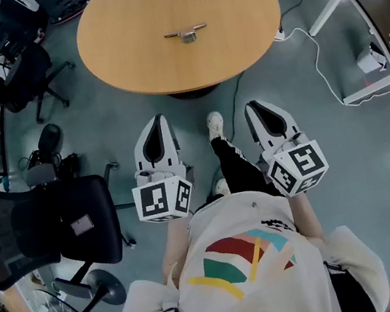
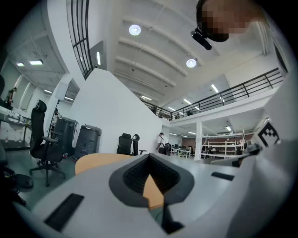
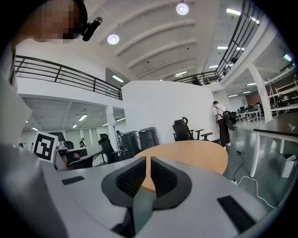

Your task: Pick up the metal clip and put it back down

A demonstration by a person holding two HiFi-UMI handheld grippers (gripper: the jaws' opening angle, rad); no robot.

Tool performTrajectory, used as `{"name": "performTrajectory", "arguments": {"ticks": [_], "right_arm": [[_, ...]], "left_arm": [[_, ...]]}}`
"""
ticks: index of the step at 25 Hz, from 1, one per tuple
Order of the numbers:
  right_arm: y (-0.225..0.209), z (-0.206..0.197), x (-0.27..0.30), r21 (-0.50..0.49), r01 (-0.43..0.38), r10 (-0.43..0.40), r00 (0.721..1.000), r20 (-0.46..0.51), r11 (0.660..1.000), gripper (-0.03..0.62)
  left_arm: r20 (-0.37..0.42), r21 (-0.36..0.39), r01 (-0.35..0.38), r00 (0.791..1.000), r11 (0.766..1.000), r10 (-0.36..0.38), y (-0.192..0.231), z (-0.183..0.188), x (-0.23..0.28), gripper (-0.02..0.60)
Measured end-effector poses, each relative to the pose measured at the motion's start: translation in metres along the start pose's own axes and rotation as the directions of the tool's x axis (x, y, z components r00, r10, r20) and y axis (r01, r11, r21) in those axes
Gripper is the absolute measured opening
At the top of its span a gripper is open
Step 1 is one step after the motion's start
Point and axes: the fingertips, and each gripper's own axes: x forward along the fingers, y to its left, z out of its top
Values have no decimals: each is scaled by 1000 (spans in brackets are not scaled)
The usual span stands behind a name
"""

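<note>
Left gripper [image 1: 156, 121]: lower centre of the head view, held over the grey floor [image 1: 374, 157], jaws pointing toward the top of the frame. In the left gripper view [image 2: 149, 159] the black pads meet at their tips, with a wedge-shaped gap behind them. Nothing is between them. The marker cube [image 1: 164, 198] sits at the rear end of the gripper.

Right gripper [image 1: 256, 106]: just right of centre, level with the left one and well apart from it. In the right gripper view [image 3: 148, 160] the pads are drawn together, with only a thin slit between them. Nothing is clamped. Its marker cube [image 1: 298, 167] also sits at the rear.

A person's white shoe [image 1: 215, 123] shows between the two grippers.

Round wooden table [image 1: 119, 23]: upper centre of the head view, beyond both grippers. Its edge also shows past the jaws in each gripper view [image 2: 93, 160] [image 3: 195, 153].

Metal clip [image 1: 186, 34]: lies flat on the tabletop near the table's middle, well apart from both grippers.

Black office chair [image 1: 44, 230]: lower left. White cable [image 1: 315, 55]: on the floor, upper right.
</note>
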Motion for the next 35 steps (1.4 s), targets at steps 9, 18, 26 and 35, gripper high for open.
{"name": "performTrajectory", "arguments": {"ticks": [9, 18, 26, 35], "right_arm": [[-64, 18, 110, 47, -42, 41, 999, 6, 998, 17], [-160, 53, 238, 57, -38, 41, 998, -52, 998, 205], [-207, 52, 321, 38, -56, 59, 993, -100, 998, 221], [-203, -17, 378, 44, -17, 30, 950, -309, 999, 318]], "left_arm": [[-6, 29, -38, 999, 999, 38, 27, -3, 106, 42], [-49, 53, -97, 994, 994, 99, 62, 9, 260, 41], [-89, 64, -96, 991, 993, 101, 81, -4, 344, 41], [-171, -9, -131, 977, 991, 127, 124, -30, 373, 41]]}}
